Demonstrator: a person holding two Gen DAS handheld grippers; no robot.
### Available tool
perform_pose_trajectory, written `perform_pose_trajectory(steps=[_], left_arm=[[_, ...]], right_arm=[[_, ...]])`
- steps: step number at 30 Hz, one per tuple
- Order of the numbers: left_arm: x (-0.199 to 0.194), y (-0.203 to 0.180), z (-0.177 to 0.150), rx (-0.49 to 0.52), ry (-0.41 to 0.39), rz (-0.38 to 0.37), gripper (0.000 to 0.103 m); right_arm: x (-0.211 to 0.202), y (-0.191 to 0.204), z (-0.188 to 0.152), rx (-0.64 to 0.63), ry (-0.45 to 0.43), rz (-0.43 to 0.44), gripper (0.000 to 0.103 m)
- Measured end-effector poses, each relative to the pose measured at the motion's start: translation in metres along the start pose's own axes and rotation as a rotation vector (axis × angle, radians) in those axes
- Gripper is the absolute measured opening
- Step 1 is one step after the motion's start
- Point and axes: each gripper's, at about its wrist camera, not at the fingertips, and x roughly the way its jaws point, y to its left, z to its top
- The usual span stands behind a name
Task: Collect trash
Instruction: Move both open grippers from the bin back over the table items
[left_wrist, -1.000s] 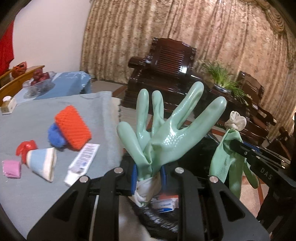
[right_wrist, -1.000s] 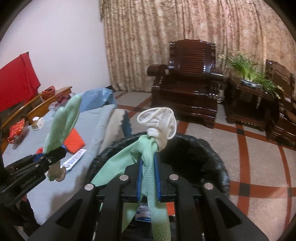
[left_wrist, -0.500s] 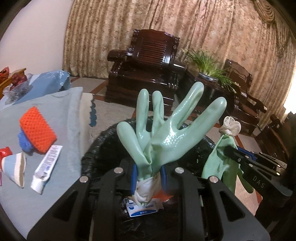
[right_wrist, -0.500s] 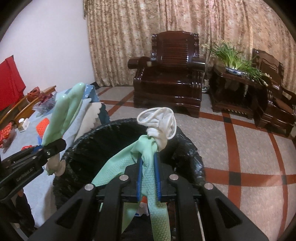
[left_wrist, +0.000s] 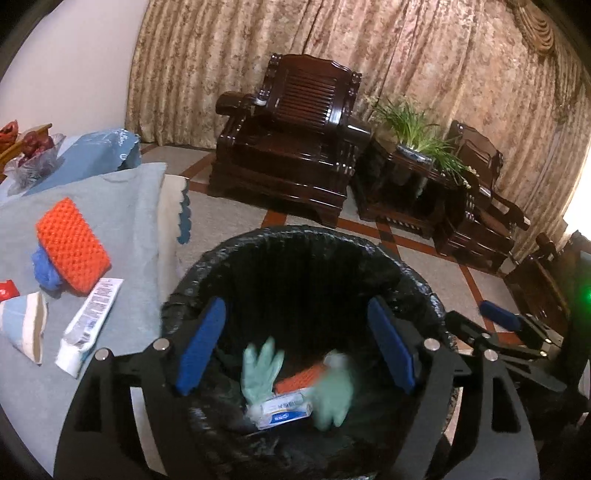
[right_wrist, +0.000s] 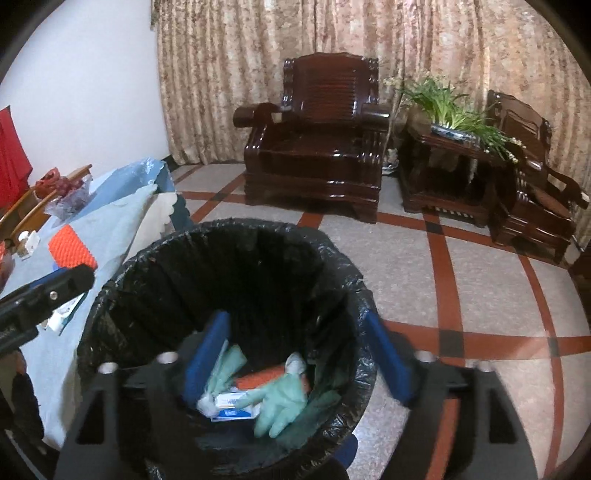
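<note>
Both fingers (left_wrist: 201, 345) opening — nothing between.

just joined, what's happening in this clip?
A person is collecting trash with a handheld tool in each hand, both poised over the black-lined bin. The left tool and right tool are opening their jaws, with nothing between them. Two green rubber gloves lie inside the bin on a small white-and-blue box and something orange. On the grey-covered table beside it remain an orange sponge, a tube and a paper cup.
</note>
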Motion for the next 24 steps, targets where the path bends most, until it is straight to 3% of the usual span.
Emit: perform_pose_trajectory(steps=[2, 5, 16, 24], left_arm=[[-0.006, 0.007, 0.000, -0.009, -0.010, 0.014, 0.083], [-0.023, 0.022, 0.002, -0.022, -0.043, 0.060, 0.087], [-0.101, 0.096, -0.004, -0.072, -0.146, 0.274, 0.090], [-0.146, 0.160, -0.019, -0.156, -0.167, 0.432, 0.090]], right_arm=[[-0.004, 0.001, 0.000, 0.004, -0.012, 0.001, 0.095], [-0.008, 0.008, 0.002, 0.007, -0.022, 0.029, 0.097], [-0.017, 0.083, 0.012, -0.044, -0.073, 0.161, 0.097], [-0.015, 0.152, 0.007, -0.133, -0.071, 0.260, 0.097]])
